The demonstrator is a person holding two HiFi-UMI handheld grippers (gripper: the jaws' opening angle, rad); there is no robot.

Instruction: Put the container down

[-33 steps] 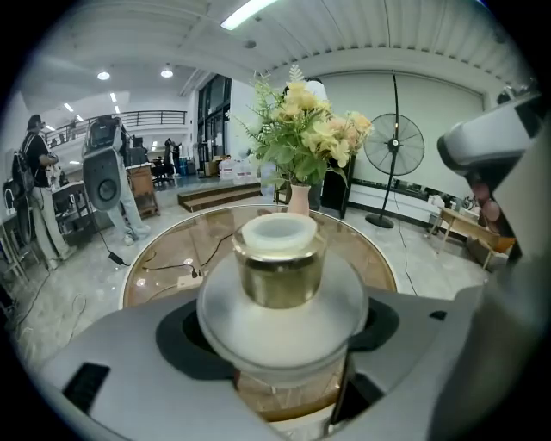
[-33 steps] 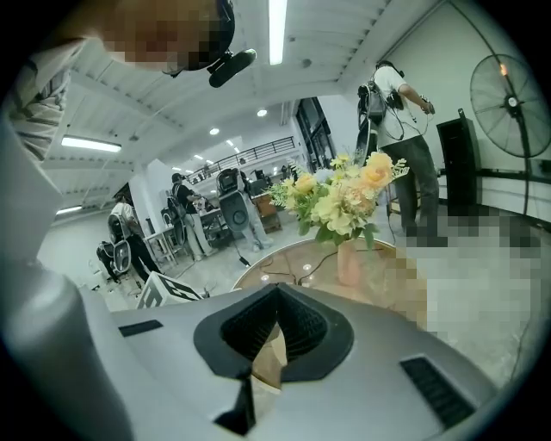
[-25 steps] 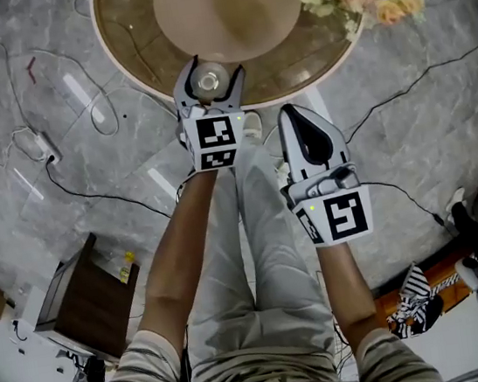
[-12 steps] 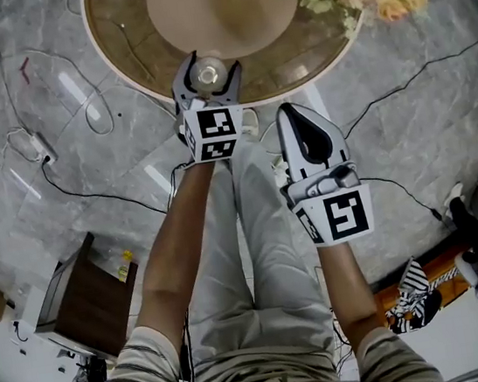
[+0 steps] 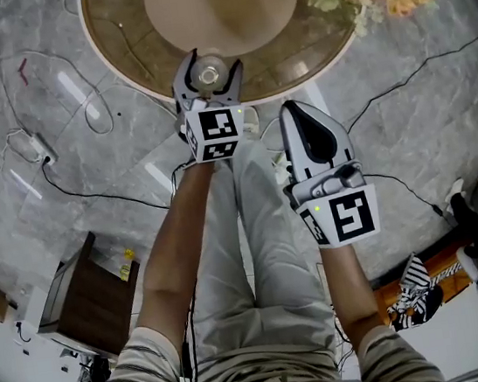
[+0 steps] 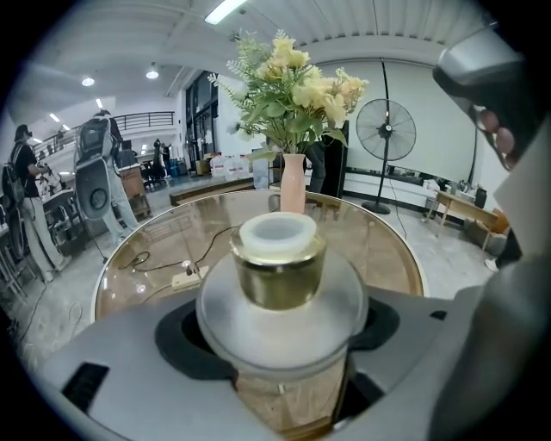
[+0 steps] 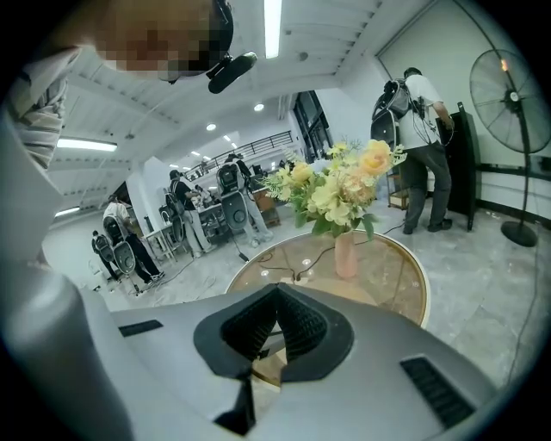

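My left gripper (image 5: pixel 207 73) is shut on a small glass container (image 5: pixel 208 75) with a gold collar and white cap, held upright over the near edge of the round glass table (image 5: pixel 129 33). In the left gripper view the container (image 6: pixel 280 284) fills the middle, clamped between the grey jaws, its cap pointing at the vase. My right gripper (image 5: pixel 305 123) hangs lower, off the table above the person's legs, its jaws shut with nothing between the black pads (image 7: pixel 293 332).
A pink vase of yellow flowers (image 6: pixel 293 86) stands at the table's centre, on a round mat (image 5: pixel 213 8). A cable and power strip (image 6: pixel 185 277) lie on the glass. Cables cross the marble floor (image 5: pixel 63 193). A standing fan (image 6: pixel 386 131) and people stand around.
The left gripper with the container has moved slightly forward over the table edge. The right gripper has barely moved.
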